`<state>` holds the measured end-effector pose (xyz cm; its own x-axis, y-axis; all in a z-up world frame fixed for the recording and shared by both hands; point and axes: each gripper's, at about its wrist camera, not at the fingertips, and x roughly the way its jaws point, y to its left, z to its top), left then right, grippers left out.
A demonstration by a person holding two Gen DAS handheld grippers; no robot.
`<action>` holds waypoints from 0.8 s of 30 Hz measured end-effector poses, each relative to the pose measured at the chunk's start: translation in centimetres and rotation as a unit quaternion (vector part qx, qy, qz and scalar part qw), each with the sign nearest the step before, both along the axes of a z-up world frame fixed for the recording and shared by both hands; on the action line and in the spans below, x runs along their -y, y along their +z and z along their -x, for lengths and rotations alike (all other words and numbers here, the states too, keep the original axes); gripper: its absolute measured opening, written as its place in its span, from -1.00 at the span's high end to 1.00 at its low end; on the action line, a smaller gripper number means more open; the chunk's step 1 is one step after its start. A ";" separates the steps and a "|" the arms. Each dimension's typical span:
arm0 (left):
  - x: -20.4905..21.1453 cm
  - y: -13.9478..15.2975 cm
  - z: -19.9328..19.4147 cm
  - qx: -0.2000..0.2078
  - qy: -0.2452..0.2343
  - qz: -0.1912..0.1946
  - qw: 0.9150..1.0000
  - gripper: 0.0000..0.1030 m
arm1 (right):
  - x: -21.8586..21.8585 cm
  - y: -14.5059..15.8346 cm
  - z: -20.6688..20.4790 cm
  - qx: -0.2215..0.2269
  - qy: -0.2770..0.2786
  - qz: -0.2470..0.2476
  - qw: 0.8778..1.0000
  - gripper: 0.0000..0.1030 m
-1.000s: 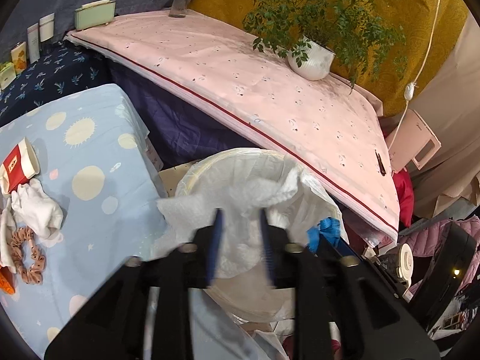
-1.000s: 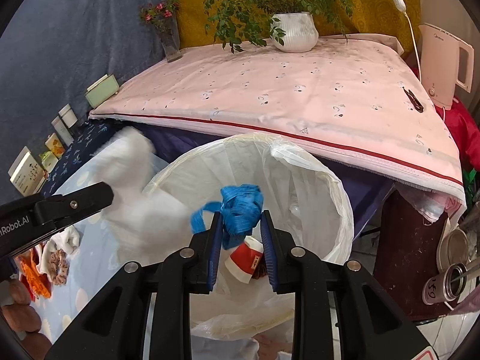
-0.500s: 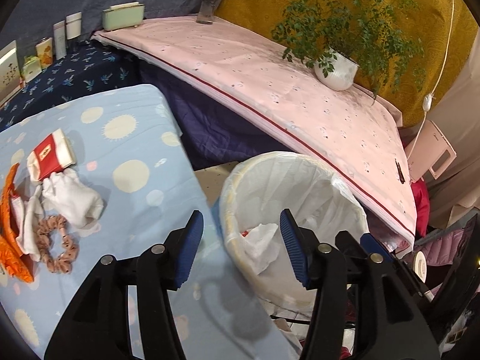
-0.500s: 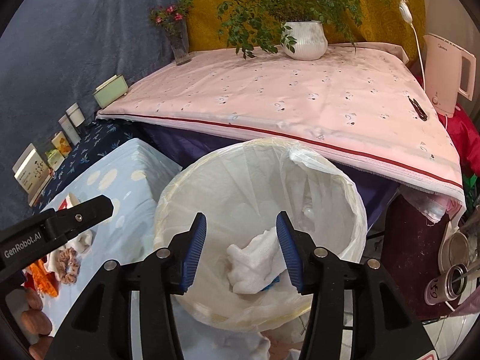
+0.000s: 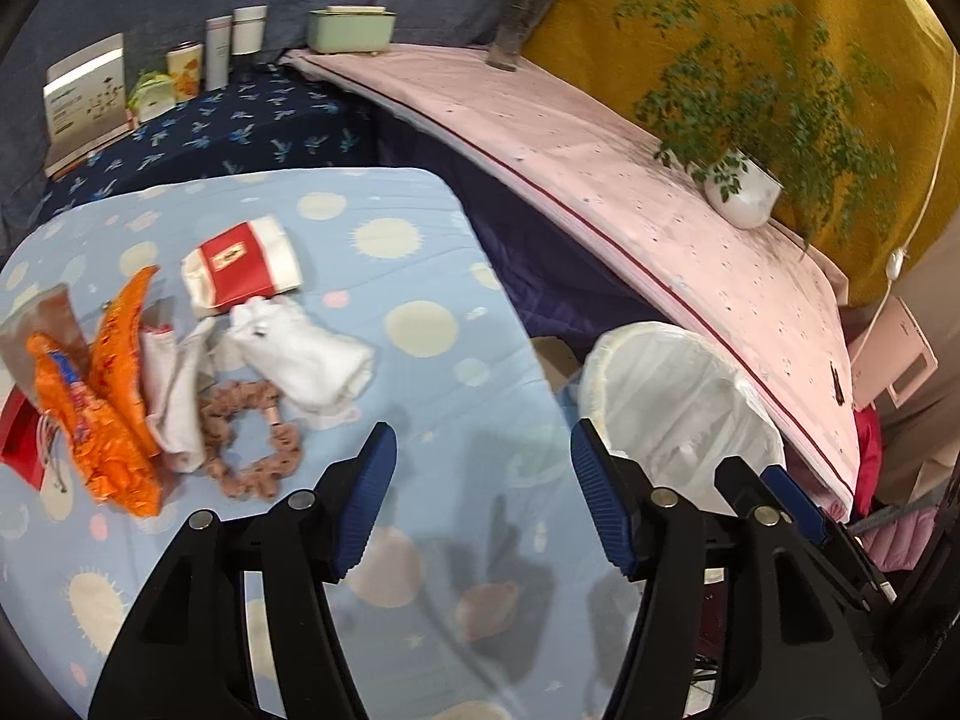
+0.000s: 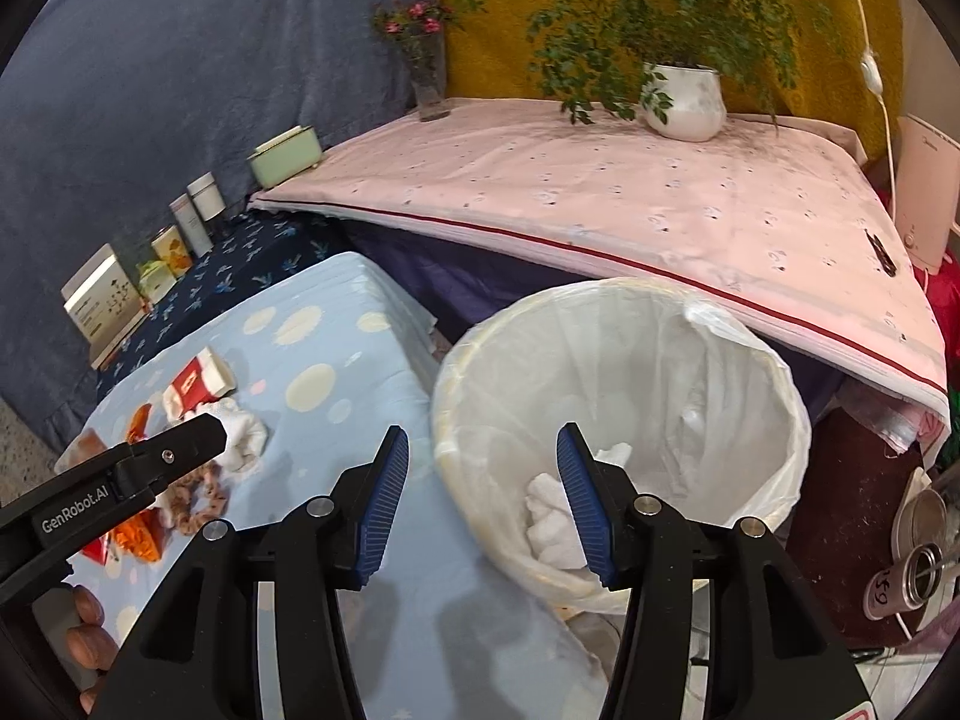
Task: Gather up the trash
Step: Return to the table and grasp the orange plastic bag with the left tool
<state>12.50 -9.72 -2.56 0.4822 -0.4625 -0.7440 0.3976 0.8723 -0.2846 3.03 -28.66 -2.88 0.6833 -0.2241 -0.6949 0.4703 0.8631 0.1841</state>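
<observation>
crumpled white tissue (image 6: 555,525) is seen inside the white-lined round bin (image 6: 618,432). an orange wrapper (image 5: 108,396) and red-and-white carton (image 5: 240,267) are left near the blue spotted tabletop's (image 5: 420,312) left edge. left gripper (image 5: 483,504) and right gripper (image 6: 483,501) are held wide, empty.

Your counter (image 5: 420,276) wears pale blue cloth dotted with cream circles and suns. On it you have a red-and-white carton (image 5: 243,267), a crinkled orange wrapper (image 5: 114,396), a white cloth (image 5: 306,354) and a brown scrunchie (image 5: 252,438). Your bin (image 6: 624,414) is cream with a clear-white liner. Each tool (image 5: 483,501) (image 6: 483,501) is black with ribbed blue pads.
</observation>
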 end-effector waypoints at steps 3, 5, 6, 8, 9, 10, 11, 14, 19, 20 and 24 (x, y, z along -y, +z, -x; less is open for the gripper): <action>-2.0 -0.1 -0.3 -0.003 0.020 0.002 1.000 -0.12 | -1.5 0.3 -0.4 0.001 0.013 0.002 1.000 0.02; -3.6 -0.2 -0.5 -0.006 0.035 0.003 0.999 -0.13 | -2.5 0.4 -0.8 0.000 0.022 0.003 1.000 0.02; -4.3 -0.2 -0.7 -0.007 0.043 0.002 0.999 -0.14 | -3.0 0.4 -0.9 0.000 0.026 0.004 1.000 0.02; -5.8 -0.3 -0.9 -0.009 0.060 0.003 0.998 -0.16 | -4.0 0.4 -1.2 -0.002 0.035 0.004 0.999 0.02; -6.7 -0.4 -1.1 -0.011 0.069 0.003 0.998 -0.17 | -4.4 0.4 -1.3 -0.002 0.039 0.004 0.999 0.02; -7.3 -0.5 -1.2 -0.013 0.076 0.004 0.997 -0.18 | -4.9 0.4 -1.4 -0.003 0.043 0.004 0.999 0.02; -8.1 -0.5 -1.4 -0.015 0.086 0.006 0.996 -0.18 | -5.4 0.3 -1.6 -0.004 0.047 0.004 0.999 0.02; -10.2 -0.8 -1.8 -0.019 0.110 0.007 0.994 -0.19 | -6.9 0.1 -2.2 -0.008 0.062 0.005 0.998 0.02; -13.5 -1.5 -2.5 -0.029 0.144 0.001 0.989 -0.20 | -9.6 -0.2 -3.2 -0.014 0.085 0.006 0.996 0.02; -13.9 -1.6 -2.6 -0.031 0.149 0.000 0.988 -0.21 | -10.1 -0.4 -3.4 -0.016 0.090 0.006 0.996 0.02; -16.1 -2.2 -3.1 -0.040 0.181 -0.007 0.983 -0.41 | -12.1 -0.8 -4.2 -0.022 0.109 0.003 0.994 0.02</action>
